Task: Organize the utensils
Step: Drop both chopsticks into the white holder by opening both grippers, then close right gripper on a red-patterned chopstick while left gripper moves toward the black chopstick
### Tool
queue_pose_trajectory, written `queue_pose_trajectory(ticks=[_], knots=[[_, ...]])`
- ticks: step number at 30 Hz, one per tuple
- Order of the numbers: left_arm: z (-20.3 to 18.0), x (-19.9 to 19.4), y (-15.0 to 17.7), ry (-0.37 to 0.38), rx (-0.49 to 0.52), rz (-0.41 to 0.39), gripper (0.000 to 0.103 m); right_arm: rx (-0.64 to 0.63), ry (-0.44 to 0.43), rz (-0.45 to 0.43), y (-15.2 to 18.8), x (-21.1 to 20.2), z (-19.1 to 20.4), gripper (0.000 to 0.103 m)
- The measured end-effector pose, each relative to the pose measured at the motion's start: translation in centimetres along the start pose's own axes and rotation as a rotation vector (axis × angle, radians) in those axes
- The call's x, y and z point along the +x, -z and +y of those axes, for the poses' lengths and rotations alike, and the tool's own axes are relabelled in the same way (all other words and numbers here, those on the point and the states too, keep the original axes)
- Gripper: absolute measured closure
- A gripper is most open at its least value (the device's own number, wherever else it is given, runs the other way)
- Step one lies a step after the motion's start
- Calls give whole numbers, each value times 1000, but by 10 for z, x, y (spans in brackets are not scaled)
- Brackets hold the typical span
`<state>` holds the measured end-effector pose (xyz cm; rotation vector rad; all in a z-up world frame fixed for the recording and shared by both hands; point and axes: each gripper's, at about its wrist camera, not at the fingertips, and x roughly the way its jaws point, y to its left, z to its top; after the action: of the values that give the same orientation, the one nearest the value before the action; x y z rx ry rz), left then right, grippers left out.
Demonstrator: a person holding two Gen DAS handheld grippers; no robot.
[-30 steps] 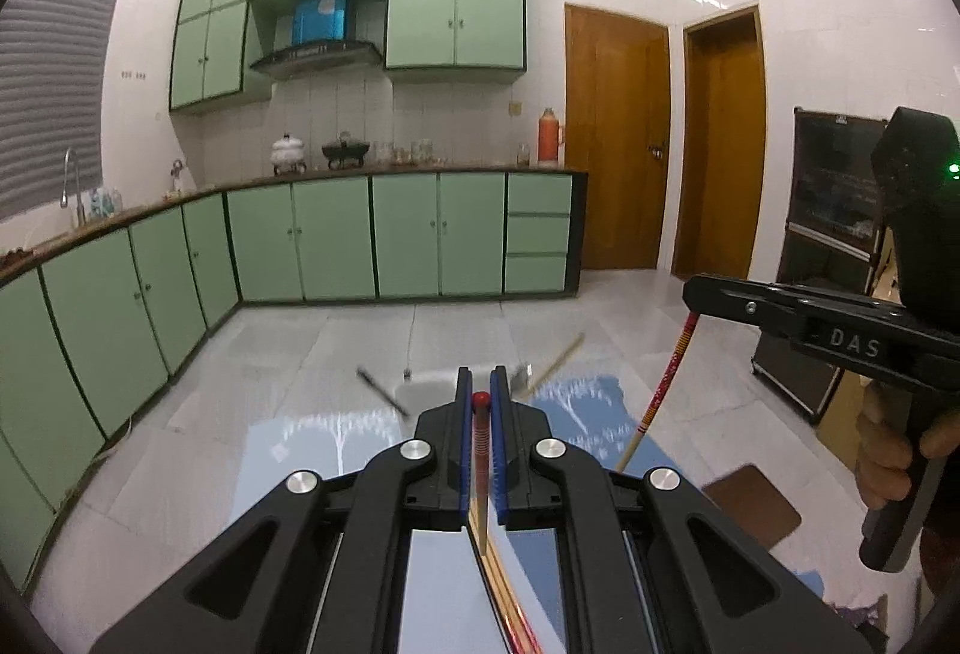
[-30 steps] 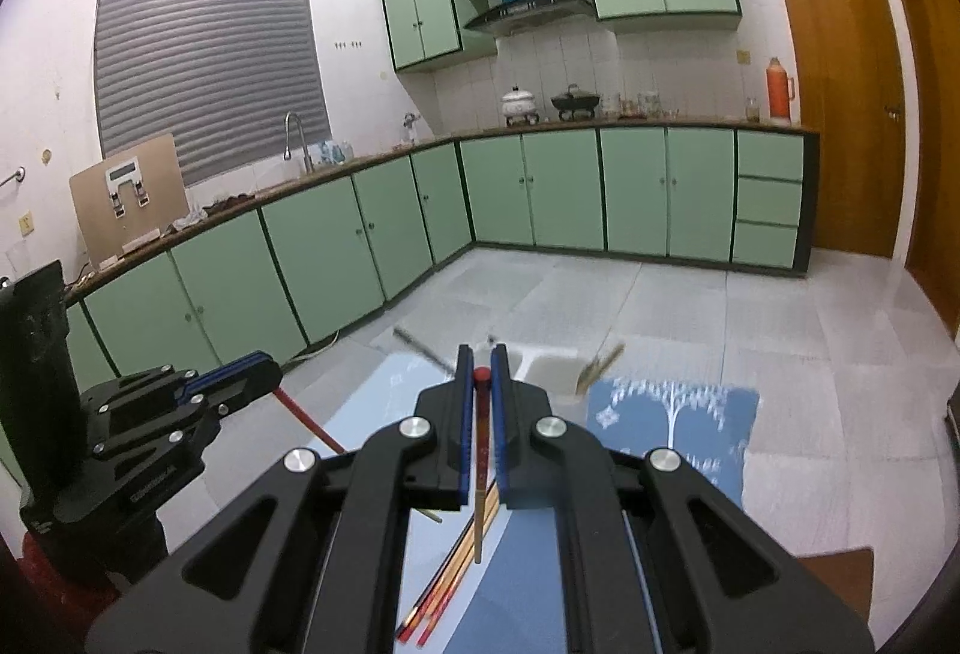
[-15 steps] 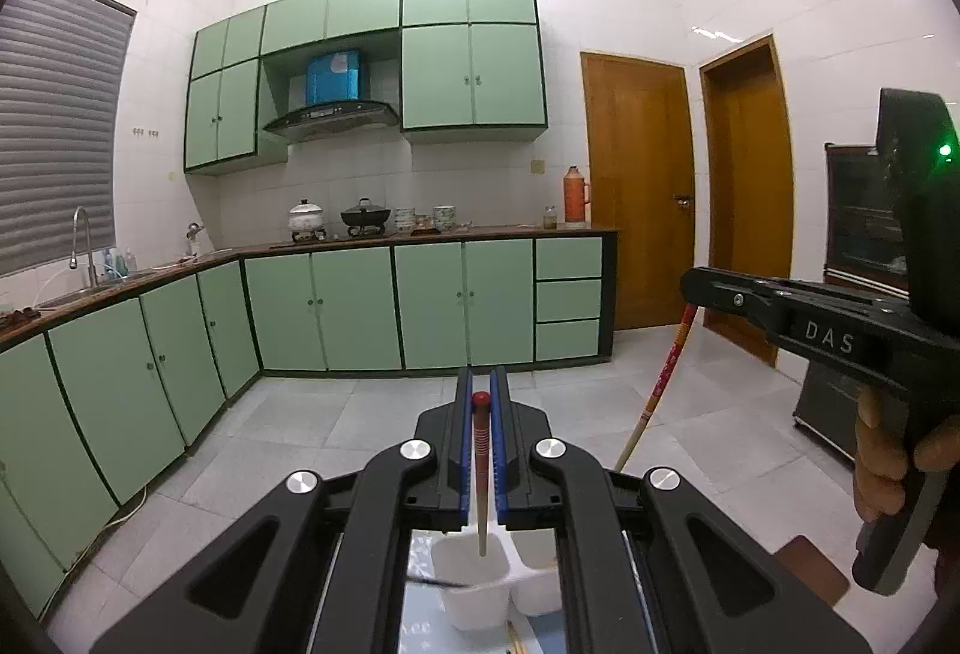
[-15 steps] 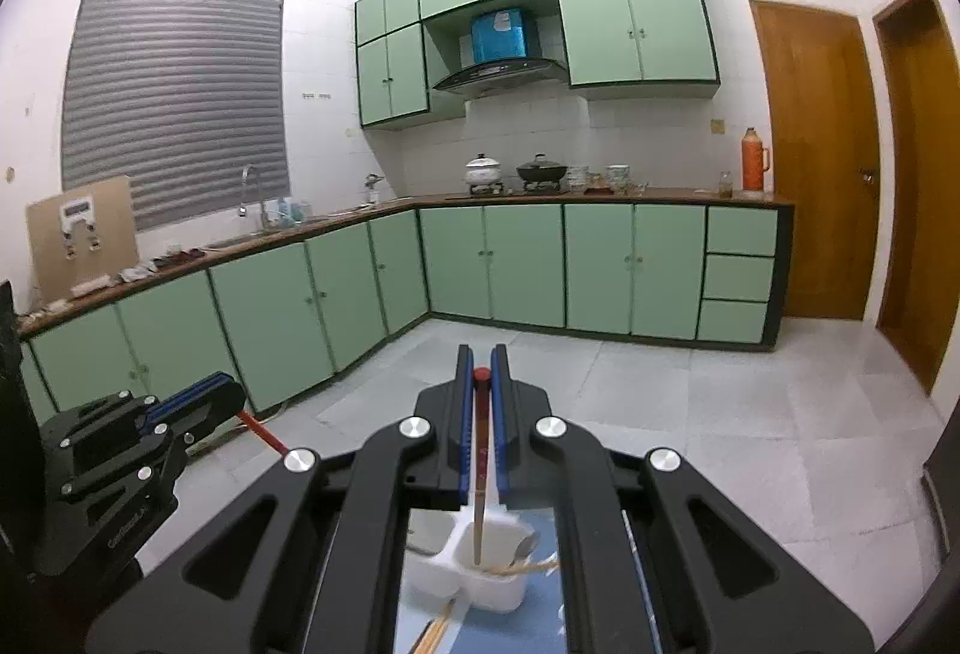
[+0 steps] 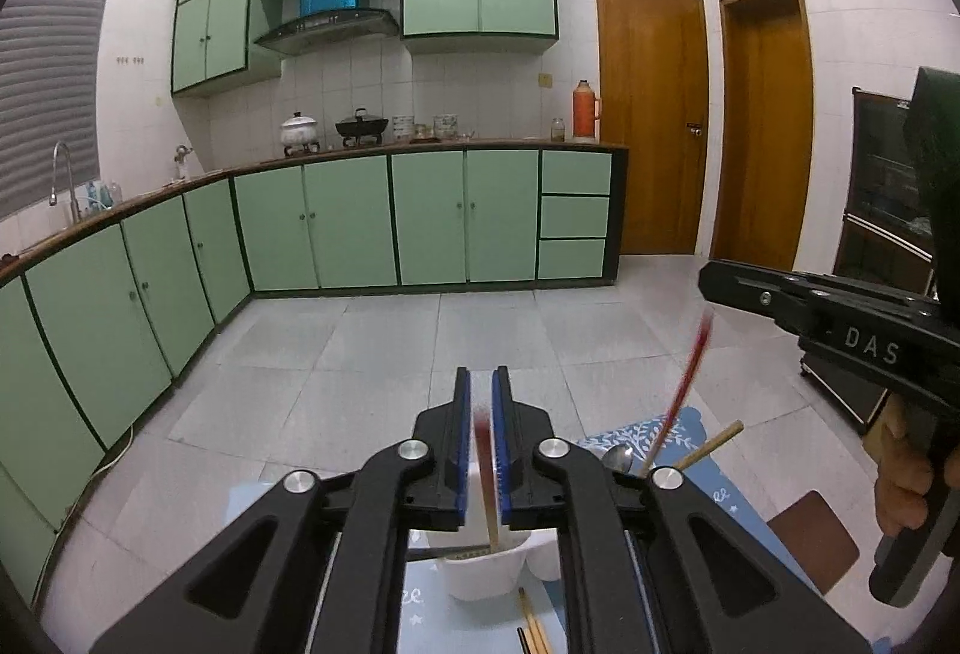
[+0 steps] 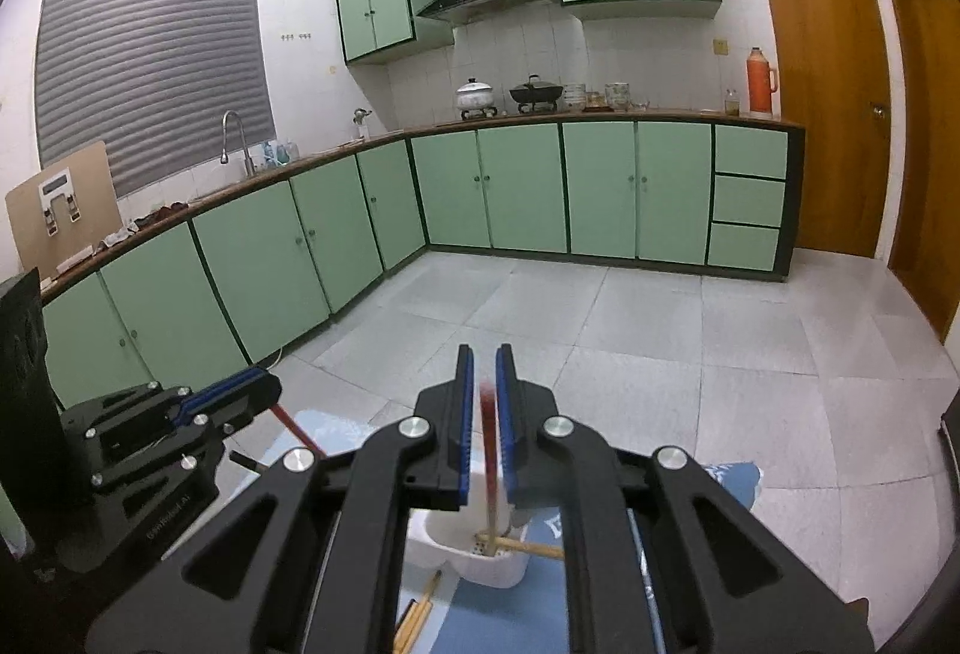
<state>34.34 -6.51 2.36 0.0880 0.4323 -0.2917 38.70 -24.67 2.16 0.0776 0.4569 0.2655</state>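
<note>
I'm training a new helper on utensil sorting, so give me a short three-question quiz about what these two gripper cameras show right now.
1. True or false: the red-topped wooden chopstick between the left gripper's fingers points down into the white plastic holder.
2. What is between the right gripper's fingers? A a metal spoon; B another red-topped chopstick; C nothing.
3. Fill in: the holder stands on a ___ patterned mat.
Key: 1 true; 2 B; 3 blue.
</note>
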Motion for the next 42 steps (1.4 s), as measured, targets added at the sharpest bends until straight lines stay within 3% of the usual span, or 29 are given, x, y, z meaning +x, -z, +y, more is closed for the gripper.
queue_pose_trajectory(ticks=[6, 11, 17, 23, 32, 42], knots=[[5, -17, -9, -3, -5, -27, 80, 28, 7, -44, 4, -29, -1, 87], [6, -50, -5, -15, -18, -58, 59, 56, -3, -85, 17, -62, -1, 69], [3, -91, 24, -27, -36, -78, 42, 79, 9, -130, 59, -107, 7, 44], [5, -118, 71, -38, -44, -40, 37, 77, 52, -112, 113, -133, 18, 33], [15, -118, 141, -47, -99, 118, 37, 94, 94, 0, 187, -135, 36, 33], [2, -113, 212, -50, -92, 276, 37, 105, 109, 131, 260, -124, 63, 33]])
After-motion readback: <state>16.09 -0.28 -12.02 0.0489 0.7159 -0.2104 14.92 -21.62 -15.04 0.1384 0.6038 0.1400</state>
